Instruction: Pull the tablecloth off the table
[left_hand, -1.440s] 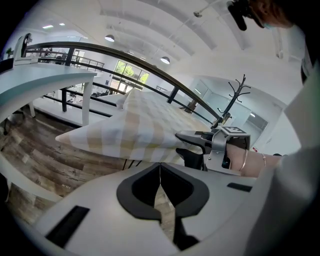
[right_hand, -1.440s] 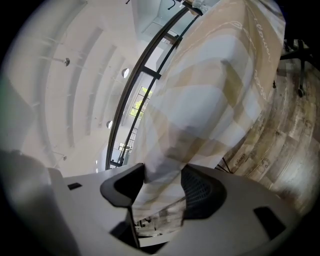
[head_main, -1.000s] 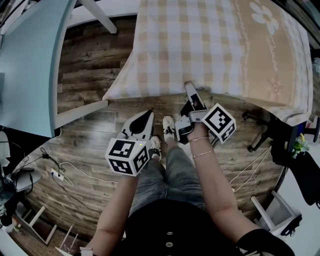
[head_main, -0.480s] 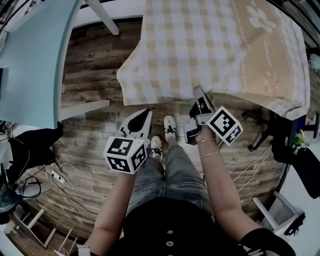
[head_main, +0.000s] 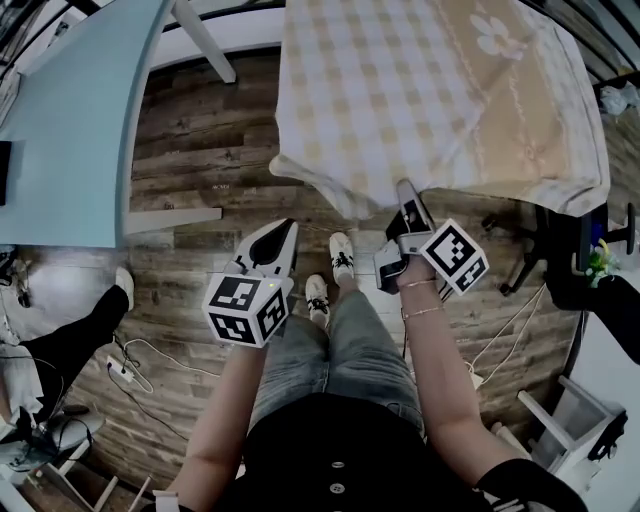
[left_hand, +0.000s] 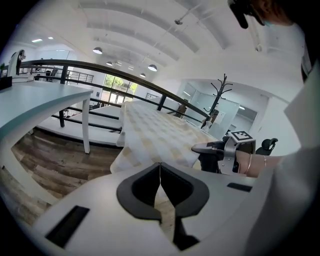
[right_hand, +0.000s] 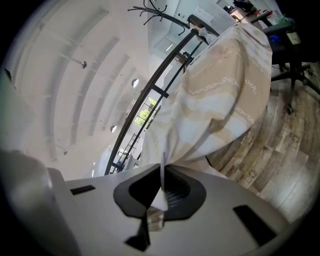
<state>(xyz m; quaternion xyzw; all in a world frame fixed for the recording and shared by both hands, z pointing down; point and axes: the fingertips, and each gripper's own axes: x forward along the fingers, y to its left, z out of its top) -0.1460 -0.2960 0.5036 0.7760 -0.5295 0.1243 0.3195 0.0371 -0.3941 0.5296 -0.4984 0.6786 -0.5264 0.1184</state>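
Note:
A beige and white checked tablecloth (head_main: 420, 90) covers the table at the top of the head view. Its near edge is gathered to a point at my right gripper (head_main: 405, 192), which is shut on the tablecloth. In the right gripper view, a fold of the tablecloth (right_hand: 220, 105) runs into the closed jaws of the right gripper (right_hand: 161, 172). My left gripper (head_main: 287, 228) hangs below the cloth's near left corner, apart from it. Its jaws meet at the tips of the left gripper (left_hand: 160, 172) with nothing between them. Ahead of it lie the tablecloth (left_hand: 150, 135) and the right gripper (left_hand: 200, 148).
A light blue table (head_main: 70, 120) stands at the left, with another person's leg (head_main: 70, 340) and floor cables (head_main: 150, 360) below it. An office chair base (head_main: 520, 260) and a white frame (head_main: 560, 420) are at the right. My white shoes (head_main: 340, 255) are on the wood floor.
The right gripper has shut on the cloth's near edge and drawn it back. The edge now bunches to a point, and the left corner has slid right. A leg has come in at the left.

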